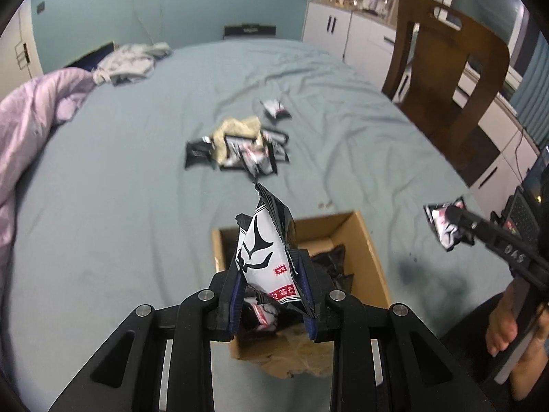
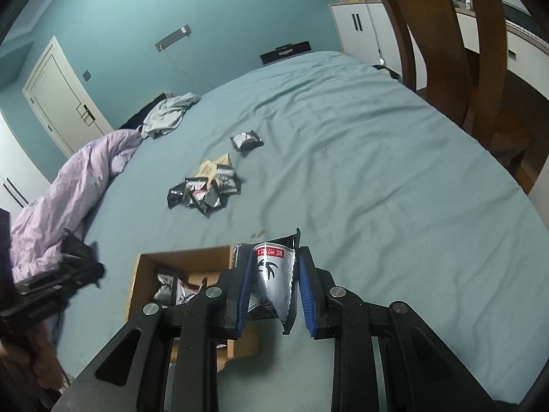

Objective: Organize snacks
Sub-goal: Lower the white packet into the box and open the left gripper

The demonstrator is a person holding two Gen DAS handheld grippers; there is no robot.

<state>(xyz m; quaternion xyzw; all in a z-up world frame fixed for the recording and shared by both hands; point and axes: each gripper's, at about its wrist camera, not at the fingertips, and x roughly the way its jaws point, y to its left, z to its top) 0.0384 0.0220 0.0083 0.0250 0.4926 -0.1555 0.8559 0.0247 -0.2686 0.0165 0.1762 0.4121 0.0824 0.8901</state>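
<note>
My left gripper (image 1: pixel 272 257) is shut on a black-and-white snack packet (image 1: pixel 264 250), held upright above the open cardboard box (image 1: pixel 374 257). The box (image 2: pixel 137 281) holds several packets (image 2: pixel 171 288) of the same kind. My right gripper (image 2: pixel 271 257) is shut on another such packet (image 2: pixel 272 274), just right of the box. In the left wrist view the right gripper (image 1: pixel 449 219) shows at the right edge with its packet (image 1: pixel 442 223). A pile of loose packets (image 1: pixel 247 154) lies mid-bed, with a single packet (image 1: pixel 274 108) beyond it; the pile (image 2: pixel 206 192) and the single packet (image 2: pixel 245 141) also show in the right wrist view.
A blue-grey sheet (image 1: pixel 120 206) covers the bed. A lilac duvet (image 1: pixel 27 127) is bunched at the left, a grey garment (image 1: pixel 127 61) lies at the far end. A wooden chair (image 1: pixel 456 79) and white cabinets (image 1: pixel 346 31) stand to the right. A beige wrapper (image 1: pixel 236 130) lies in the pile.
</note>
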